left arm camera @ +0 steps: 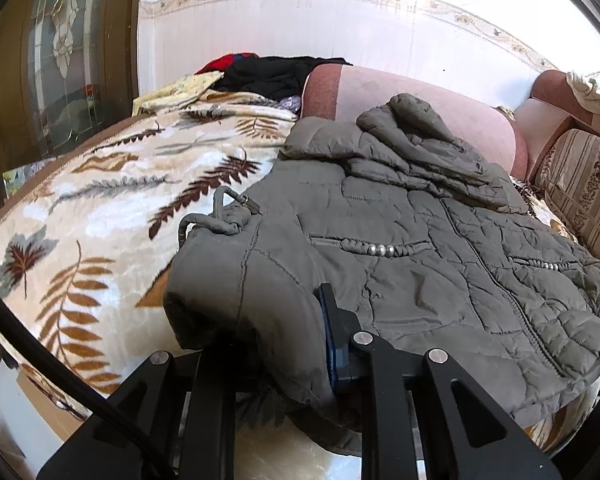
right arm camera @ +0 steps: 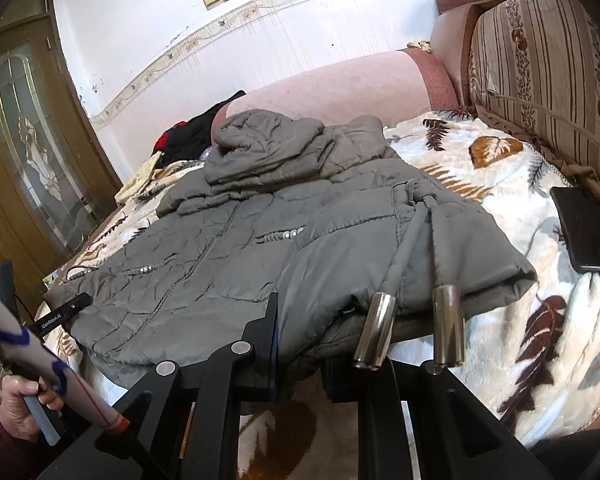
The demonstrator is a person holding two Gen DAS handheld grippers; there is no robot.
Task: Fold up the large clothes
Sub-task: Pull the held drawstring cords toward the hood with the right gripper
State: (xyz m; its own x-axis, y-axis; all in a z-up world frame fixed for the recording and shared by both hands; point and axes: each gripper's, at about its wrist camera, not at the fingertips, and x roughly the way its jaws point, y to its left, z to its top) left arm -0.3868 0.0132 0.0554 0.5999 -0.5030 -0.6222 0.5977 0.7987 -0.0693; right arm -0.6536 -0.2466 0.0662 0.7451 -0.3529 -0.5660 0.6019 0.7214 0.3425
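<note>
Nearest to us, our left gripper [left arm camera: 300, 344] is pinched on the near hem of one grey quilted jacket [left arm camera: 420, 264], its fingers pressed together with a fold of the fabric between them, and our right gripper [right arm camera: 300, 344] is clamped the same way on the hem at the other corner. In the right wrist view our left hand [right arm camera: 20, 408] shows at the lower left edge, wrapped round a handle. Two metal cord ends [right arm camera: 412, 328] dangle from the jacket's drawstring over the right gripper. The jacket lies front up, spread over one blanket [left arm camera: 100, 216] printed with brown leaves and ferns, its near edge raised off the blanket where we grip it; we count two beaded pocket trims [left arm camera: 372, 249] on its front, and its hood [left arm camera: 412, 128] is bunched at the far end. One dark phone [right arm camera: 584, 232] rests on the blanket to the right, well apart from the jacket, beside one striped cushion [right arm camera: 540, 72]. Farther back runs one pink bolster [right arm camera: 340, 80], then a small heap of dark and red clothes [left arm camera: 268, 72], and beyond it the white wall [left arm camera: 300, 32] and one wooden door [right arm camera: 32, 152] with patterned glass.
</note>
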